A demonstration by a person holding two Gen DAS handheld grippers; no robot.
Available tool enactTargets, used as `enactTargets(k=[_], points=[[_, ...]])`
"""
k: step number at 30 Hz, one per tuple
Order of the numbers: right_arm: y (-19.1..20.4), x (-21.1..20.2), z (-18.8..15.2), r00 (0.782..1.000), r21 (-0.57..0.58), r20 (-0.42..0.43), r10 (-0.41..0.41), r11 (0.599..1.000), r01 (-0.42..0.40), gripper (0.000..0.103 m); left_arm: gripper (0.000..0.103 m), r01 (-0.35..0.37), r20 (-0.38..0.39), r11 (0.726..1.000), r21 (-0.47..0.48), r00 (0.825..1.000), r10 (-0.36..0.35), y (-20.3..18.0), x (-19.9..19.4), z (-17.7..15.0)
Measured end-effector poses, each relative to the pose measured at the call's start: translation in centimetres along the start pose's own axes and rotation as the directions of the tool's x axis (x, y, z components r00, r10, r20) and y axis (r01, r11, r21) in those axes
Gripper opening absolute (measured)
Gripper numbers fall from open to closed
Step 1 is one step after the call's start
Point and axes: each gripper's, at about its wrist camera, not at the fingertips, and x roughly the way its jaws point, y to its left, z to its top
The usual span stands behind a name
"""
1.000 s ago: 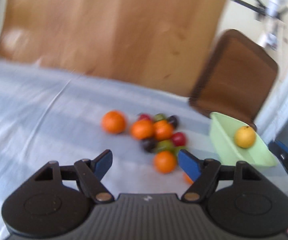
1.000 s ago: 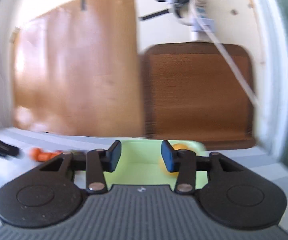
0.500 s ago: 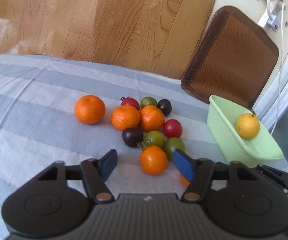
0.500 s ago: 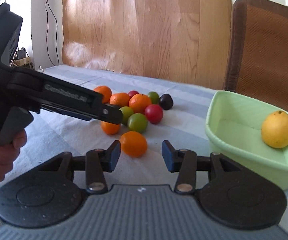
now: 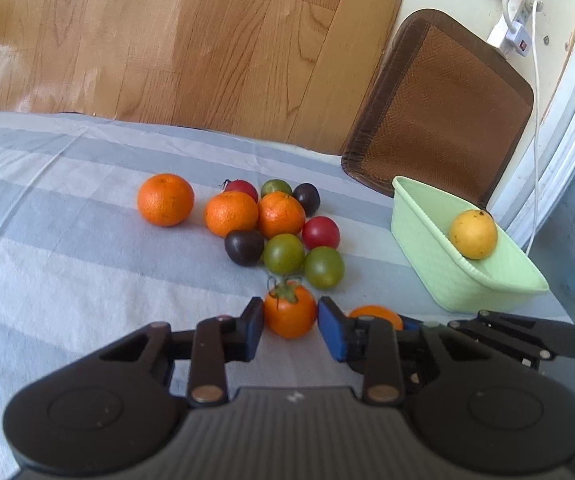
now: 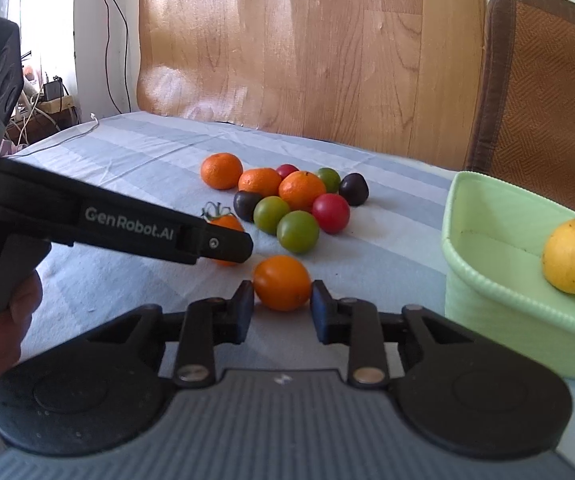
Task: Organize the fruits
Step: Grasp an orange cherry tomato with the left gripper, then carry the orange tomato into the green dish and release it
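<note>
**Two tools closed in on two orange fruits beside the green tub**

Two changes are recorded against the view of half a second ago. The left tool (image 5: 290, 327), then held wide and short of the fruit, is now brought forward and narrowed until its blue pads flank the stemmed orange tomato (image 5: 290, 312); the pads appear to touch or nearly touch its sides, and a firm pinch cannot be confirmed. The right tool (image 6: 282, 305), then spread behind the smooth orange fruit (image 6: 282, 282), is likewise drawn in so that its fingers bracket that fruit at both flanks. Both fruits are seen resting on the striped tabletop (image 5: 67, 248), so neither is judged to be lifted yet; the grasp stage is taken to be reached on both sides at once.

The stemmed tomato lies at the near edge of the fruit cluster (image 5: 279, 220), just in front of two green fruits. Its green calyx is turned upward and away from the left wrist camera, so its stem axis is read as roughly upright with a backward tilt. The smooth orange fruit lies nearer the light green tub (image 6: 499, 312); it is slightly oval, its long axis running across the gap between the fingers, and no stem end is visible.

One yellow fruit (image 6: 573, 255) is already held in the tub, against its far wall.
</note>
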Motion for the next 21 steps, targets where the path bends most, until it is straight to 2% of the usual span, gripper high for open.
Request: enactTargets(k=[5, 10, 12, 14, 17, 19, 21], points=[[0.5, 0.3, 0.0, 1.0, -0.013, -0.008, -0.023, 1.0, 0.023, 0.035, 0.031, -0.014, 0.002, 1.0, 0.001, 1.0, 0.014, -0.3, 0.9, 0.4], [0.1, 0.8, 0.3, 1.0, 0.0, -0.012, -0.011, 1.0, 0.011, 0.037, 0.031, -0.043, 0.013, 0.999, 0.016, 0.999, 0.042, -0.9, 1.1, 0.3], [0.0, 0.8, 0.3, 1.0, 0.007, -0.013, -0.012, 1.0, 0.012, 0.042, 0.032, -0.045, 0.008, 0.999, 0.0, 0.999, 0.045, -0.9, 1.0, 0.4], [-0.1, 0.8, 0.3, 1.0, 0.015, -0.013, -0.014, 1.0, 0.014, 0.044, 0.044, -0.042, 0.004, 0.999, -0.007, 0.999, 0.042, -1.0, 1.0, 0.6], [-0.1, 0.9, 0.4, 1.0, 0.02, -0.014, -0.009, 1.0, 0.01, 0.044, 0.045, -0.081, 0.008, 0.997, 0.02, 0.997, 0.081, -1.5, 1.3, 0.9], [0.0, 0.9, 0.4, 1.0, 0.017, -0.014, -0.008, 1.0, 0.008, 0.043, 0.041, -0.092, 0.001, 0.996, 0.016, 0.996, 0.092, -1.7, 1.7, 1.0], [0.2, 0.9, 0.4, 1.0, 0.009, -0.012, -0.004, 1.0, 0.004, 0.04, 0.03, -0.119, 0.007, 0.993, 0.02, 0.993, 0.119, -1.9, 1.9, 1.0]])
